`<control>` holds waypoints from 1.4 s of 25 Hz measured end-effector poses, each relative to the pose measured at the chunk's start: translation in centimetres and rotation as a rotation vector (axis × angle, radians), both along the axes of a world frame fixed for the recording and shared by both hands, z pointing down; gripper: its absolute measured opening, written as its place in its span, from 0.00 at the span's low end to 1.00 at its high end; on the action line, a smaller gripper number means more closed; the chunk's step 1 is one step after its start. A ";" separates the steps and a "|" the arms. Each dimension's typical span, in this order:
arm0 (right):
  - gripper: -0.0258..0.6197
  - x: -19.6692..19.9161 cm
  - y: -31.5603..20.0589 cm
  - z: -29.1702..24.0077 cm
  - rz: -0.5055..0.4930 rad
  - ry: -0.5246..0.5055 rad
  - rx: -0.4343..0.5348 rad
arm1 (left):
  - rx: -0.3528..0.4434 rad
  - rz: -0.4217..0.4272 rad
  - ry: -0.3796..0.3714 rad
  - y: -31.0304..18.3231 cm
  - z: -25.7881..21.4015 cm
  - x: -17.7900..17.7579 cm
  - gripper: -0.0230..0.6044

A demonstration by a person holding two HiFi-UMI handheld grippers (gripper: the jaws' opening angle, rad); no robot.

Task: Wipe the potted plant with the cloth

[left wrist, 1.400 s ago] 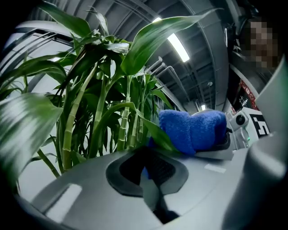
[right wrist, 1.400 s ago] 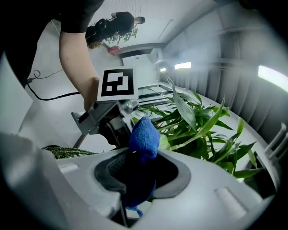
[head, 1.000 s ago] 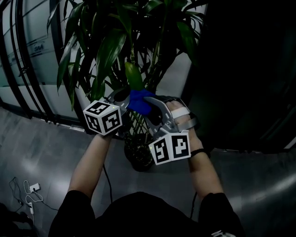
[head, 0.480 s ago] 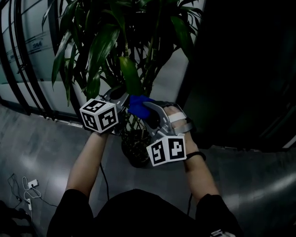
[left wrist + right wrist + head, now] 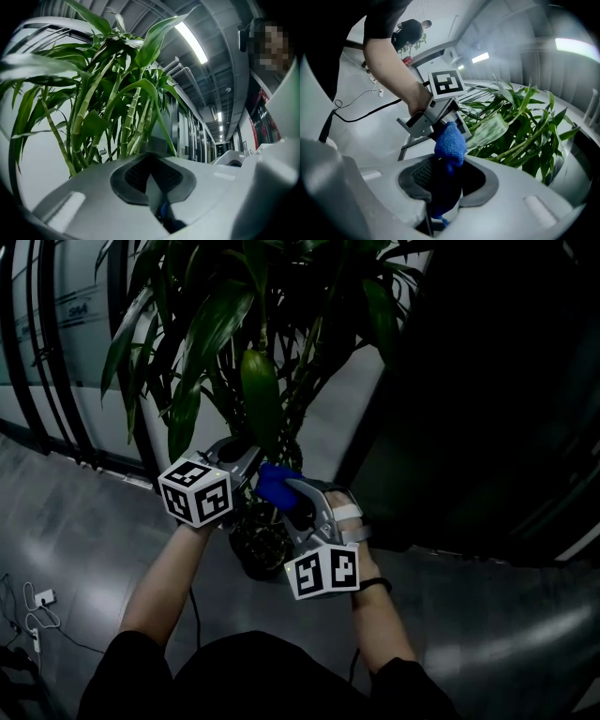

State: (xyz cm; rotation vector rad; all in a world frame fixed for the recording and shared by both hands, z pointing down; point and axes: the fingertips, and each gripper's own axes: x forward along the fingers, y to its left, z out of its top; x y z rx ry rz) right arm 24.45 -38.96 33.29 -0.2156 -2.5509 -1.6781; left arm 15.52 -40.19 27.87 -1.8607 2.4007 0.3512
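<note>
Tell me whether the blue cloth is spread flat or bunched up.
Bunched up: the right tongs pinch the cloth into a wad poking out past them, beside the leaf that the left tongs hold.

My head view looks steeply down from above onto the plant [image 5: 220, 324] and the floor [image 5: 75, 521], with the left gripper [image 5: 248, 457] at its left and the right gripper [image 5: 292, 495] just beside it. The left gripper view sits low behind its jaws and tilts up, very near the stems [image 5: 126, 122], with the ceiling [image 5: 220, 42] beyond. The right gripper view looks along its jaws, straight across at the left gripper, close. All three share the plant. The head and right gripper views also share the cloth [image 5: 275, 482], the leaf [image 5: 260, 399] and the left gripper.
</note>
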 end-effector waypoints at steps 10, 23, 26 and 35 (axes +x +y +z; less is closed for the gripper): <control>0.21 1.9 -2.8 0.7 0.044 -0.008 -0.177 | -0.049 -0.023 0.003 0.1 2.3 1.3 0.05; 0.21 5.1 -2.1 1.4 -0.158 -0.033 -0.588 | -0.067 -0.203 0.032 6.6 5.4 5.4 0.05; 0.21 5.7 -0.7 1.6 -0.230 -0.038 -0.688 | -0.096 -0.261 0.035 9.4 6.3 5.9 0.05; 0.21 10.7 0.3 1.8 -0.178 -0.072 -0.820 | -0.055 -0.304 -0.007 16.6 5.2 9.1 0.05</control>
